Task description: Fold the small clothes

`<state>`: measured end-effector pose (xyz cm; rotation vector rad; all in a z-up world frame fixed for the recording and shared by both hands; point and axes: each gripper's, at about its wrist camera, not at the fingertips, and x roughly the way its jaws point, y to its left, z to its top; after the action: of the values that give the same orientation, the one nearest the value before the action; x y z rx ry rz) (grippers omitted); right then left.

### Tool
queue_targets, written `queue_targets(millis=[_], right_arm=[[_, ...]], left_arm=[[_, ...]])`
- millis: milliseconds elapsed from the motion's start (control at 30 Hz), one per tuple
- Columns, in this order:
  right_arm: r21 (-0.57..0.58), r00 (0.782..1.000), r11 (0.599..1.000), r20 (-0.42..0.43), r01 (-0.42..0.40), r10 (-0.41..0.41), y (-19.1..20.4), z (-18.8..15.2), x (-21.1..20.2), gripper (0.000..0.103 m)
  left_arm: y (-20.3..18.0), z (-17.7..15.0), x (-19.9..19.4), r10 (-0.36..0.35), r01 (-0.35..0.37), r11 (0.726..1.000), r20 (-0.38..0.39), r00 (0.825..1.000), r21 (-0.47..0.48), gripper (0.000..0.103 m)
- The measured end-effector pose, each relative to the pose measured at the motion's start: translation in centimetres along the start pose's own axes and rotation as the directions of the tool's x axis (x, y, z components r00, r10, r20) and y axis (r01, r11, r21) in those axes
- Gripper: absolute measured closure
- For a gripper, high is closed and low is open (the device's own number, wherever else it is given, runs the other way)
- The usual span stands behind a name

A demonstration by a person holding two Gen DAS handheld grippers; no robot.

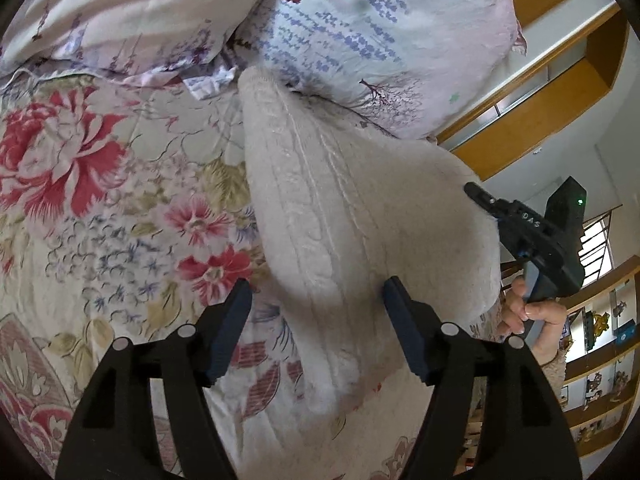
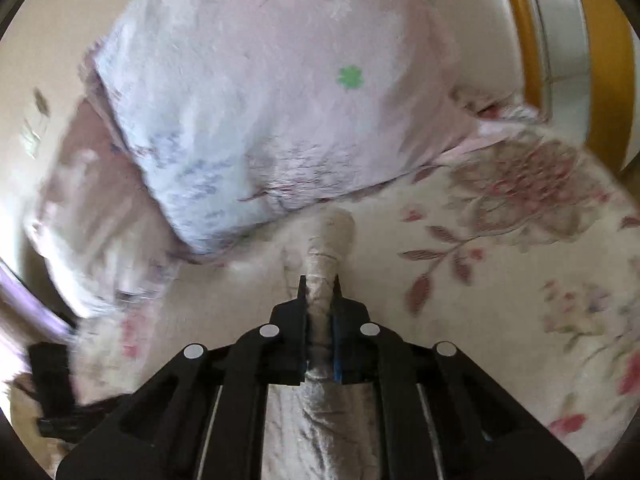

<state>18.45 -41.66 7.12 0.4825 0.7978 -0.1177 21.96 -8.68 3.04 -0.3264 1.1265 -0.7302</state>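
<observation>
Garment first: cream cable-knit fuzzy piece of clothing (image 1: 340,216), draped and lifted off the floral quilted bedspread (image 1: 100,208), far tip reaching toward the pale lavender-print pillow (image 1: 360,32) at the head of the bed. Left claw (image 1: 316,320) has its jaws apart, no grip; the knit hangs across the gap between them, right finger (image 1: 404,320) close to or brushing the fabric edge, left finger (image 1: 232,320) clear of it over the bedspread. Contact on the right one can't be confirmed. Right claw (image 2: 319,316) is clamped on a bunched fold of the same cream knit (image 2: 320,280); fabric is squeezed between both fingers and runs out past the tips as a narrow roll, tip lying on the bedspread (image 2: 500,280) just short of the pillow (image 2: 260,100). More of the knit trails under the claw body toward the camera. In the left wrist view the right claw (image 1: 480,198) shows at the right edge, pinching the garment's far side, with the person's hand (image 1: 532,312) wrapped round its handle below. So the garment is held up at one side only, other side hanging loose through the open left jaws. Second pillow with a lilac plant print (image 1: 120,20) sits left of the first, touching it. Wooden-framed shelving (image 1: 560,60) behind the bed on the right. Right wrist view is motion-blurred, edges soft; dark object at its lower left is unreadable.
</observation>
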Motion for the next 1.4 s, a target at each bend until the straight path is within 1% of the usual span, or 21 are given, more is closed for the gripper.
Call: queue_targets(millis=[33, 67, 133, 200, 267, 300, 333, 400, 433, 467, 567, 600, 700, 733, 767, 833, 1000, 1133, 1200, 1300, 1400], right_arm=[[-0.013, 0.996, 0.997, -0.043, 0.076, -0.077, -0.3, -0.3, 1.2, 0.094], [-0.016, 0.99, 0.992, -0.075, 0.122, -0.123, -0.8, -0.7, 2.2, 0.094], [0.0, 0.981, 0.988, -0.117, 0.155, -0.154, -1.6, -1.5, 3.8, 0.094], [0.013, 0.981, 0.989, -0.128, 0.148, -0.145, -2.0, -1.9, 4.3, 0.093], [0.004, 0.98, 0.988, -0.123, 0.156, -0.154, -1.7, -1.7, 3.6, 0.091], [0.009, 0.982, 0.989, -0.114, 0.15, -0.148, -1.7, -1.5, 2.9, 0.087], [0.016, 0.985, 0.99, -0.099, 0.142, -0.14, -1.7, -1.6, 1.9, 0.079], [0.016, 0.991, 0.992, -0.04, 0.128, -0.127, -1.3, -1.8, -0.2, 0.071], [0.003, 0.995, 0.995, -0.007, 0.1, -0.1, -0.9, -2.2, -1.5, 0.07], [-0.011, 0.997, 0.997, 0.004, 0.076, -0.076, -0.5, -2.5, -2.1, 0.07], [-0.077, 1.0, 0.997, 0.015, 0.019, -0.018, 1.1, -3.9, -3.6, 0.07], [-0.102, 1.0, 0.995, 0.014, 0.012, -0.01, 1.6, -4.4, -3.8, 0.07], [-0.181, 0.999, 0.983, -0.012, 0.027, -0.03, 2.8, -5.8, -3.3, 0.07], [-0.198, 0.998, 0.979, -0.038, 0.045, -0.054, 2.7, -6.3, -2.5, 0.068], [-0.217, 0.992, 0.973, -0.086, 0.074, -0.095, 2.5, -7.0, -1.1, 0.068], [-0.243, 0.994, 0.966, -0.05, 0.082, -0.097, 2.4, -7.8, -0.9, 0.068], [-0.239, 0.995, 0.968, -0.056, 0.073, -0.088, 2.1, -7.6, -0.9, 0.068], [-0.259, 0.993, 0.962, -0.06, 0.081, -0.1, 2.5, -8.0, -1.1, 0.068], [-0.257, 0.994, 0.963, -0.052, 0.076, -0.093, 2.2, -8.5, -1.4, 0.068], [-0.244, 0.996, 0.968, -0.049, 0.066, -0.081, 1.8, -8.9, -1.8, 0.067], [-0.229, 0.994, 0.97, -0.051, 0.083, -0.098, 2.0, -8.7, -2.7, 0.067]], left_arm=[[-0.2, 0.1, 0.3, -0.006, 0.006, 1.0, -0.003, 1.0, 0.001, 0.034], [-0.2, 0.1, 0.4, -0.011, 0.011, 1.0, -0.005, 1.0, 0.002, 0.034], [-0.4, 0.1, 0.6, -0.014, 0.014, 1.0, -0.005, 1.0, 0.008, 0.034], [-0.5, 0.0, 0.5, -0.009, 0.009, 1.0, -0.002, 1.0, 0.018, 0.034], [-0.5, -0.1, 0.4, -0.004, 0.004, 1.0, 0.0, 1.0, 0.021, 0.034], [-0.5, -0.4, 0.0, -0.006, 0.006, 1.0, 0.001, 1.0, 0.02, 0.034], [-0.5, -0.5, -0.2, -0.009, 0.009, 1.0, 0.001, 1.0, 0.016, 0.034], [-0.5, -0.4, -0.3, -0.013, 0.013, 1.0, 0.002, 1.0, 0.014, 0.034], [-0.5, -0.4, -0.3, -0.012, 0.012, 1.0, 0.002, 1.0, 0.016, 0.034], [-0.6, -0.4, -0.3, -0.011, 0.011, 1.0, 0.002, 1.0, 0.017, 0.034], [-0.9, -0.6, -0.2, -0.007, 0.007, 1.0, 0.0, 1.0, 0.024, 0.034], [-1.0, -0.6, -0.2, -0.001, 0.001, 1.0, -0.001, 1.0, 0.026, 0.034], [-1.1, -0.7, 0.1, 0.024, -0.024, 0.999, -0.004, 1.0, 0.037, 0.034], [-1.1, -0.7, 0.3, 0.036, -0.035, 0.999, -0.008, 0.999, 0.04, 0.034], [-1.1, -0.8, 0.3, 0.042, -0.041, 0.998, -0.01, 0.999, 0.042, 0.034], [-1.2, -0.9, 0.5, 0.057, -0.057, 0.997, -0.013, 0.998, 0.053, 0.034], [-1.9, -1.1, 0.4, 0.124, -0.125, 0.985, 0.017, 0.992, 0.118, 0.033], [-2.2, -1.2, 0.8, 0.161, -0.163, 0.976, 0.025, 0.987, 0.144, 0.032], [-2.3, -1.4, 0.9, 0.185, -0.188, 0.969, 0.03, 0.982, 0.16, 0.031], [-2.7, -1.6, 1.4, 0.238, -0.24, 0.949, 0.035, 0.971, 0.202, 0.028], [-3.2, -2.0, 1.5, 0.283, -0.287, 0.927, 0.052, 0.958, 0.241, 0.027]])
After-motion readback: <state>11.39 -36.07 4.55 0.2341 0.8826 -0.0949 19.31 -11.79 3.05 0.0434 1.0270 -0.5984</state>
